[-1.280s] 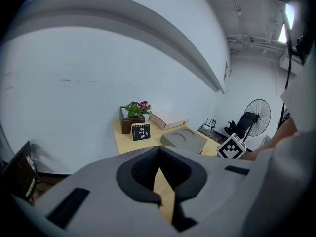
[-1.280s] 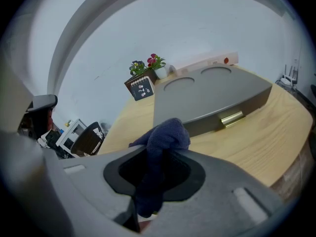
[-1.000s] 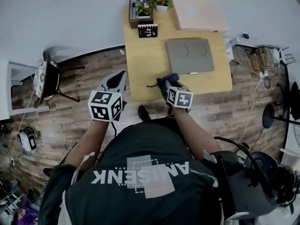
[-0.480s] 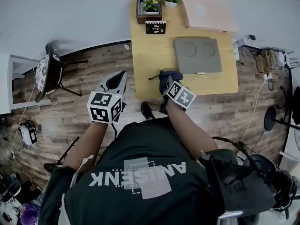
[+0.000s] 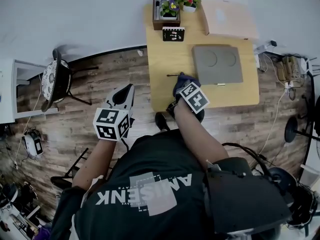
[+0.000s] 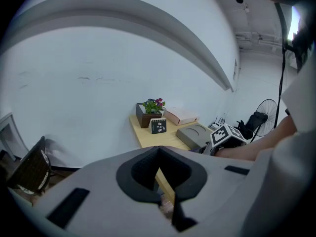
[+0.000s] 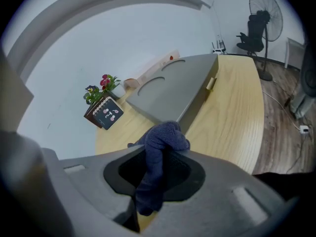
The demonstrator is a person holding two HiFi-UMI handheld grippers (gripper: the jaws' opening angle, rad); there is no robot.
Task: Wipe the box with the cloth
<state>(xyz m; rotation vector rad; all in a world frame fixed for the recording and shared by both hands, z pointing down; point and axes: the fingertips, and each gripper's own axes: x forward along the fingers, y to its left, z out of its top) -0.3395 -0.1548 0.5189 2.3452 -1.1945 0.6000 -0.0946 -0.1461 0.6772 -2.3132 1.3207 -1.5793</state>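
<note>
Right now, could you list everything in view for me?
table: one, light wood, against the white wall
box: one, grey, right half of the table
cloth: one, dark blue, near the table's front edge
planter: one, brown, holding flowers, table's far left corner
notepad: one, black, in front of the planter
package: one, pale pink, table's far right corner
chair: one, dark, floor left of the table
fan: one, black, floor right of the table
left gripper: one, grey, fingers shut, empty, beside the table
right gripper: one, grey, fingers shut on the cloth

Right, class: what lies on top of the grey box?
Nothing: the box has a bare top with two round dents. The cloth, clamped in the right gripper, is not on it. Its inside is hidden.
</note>
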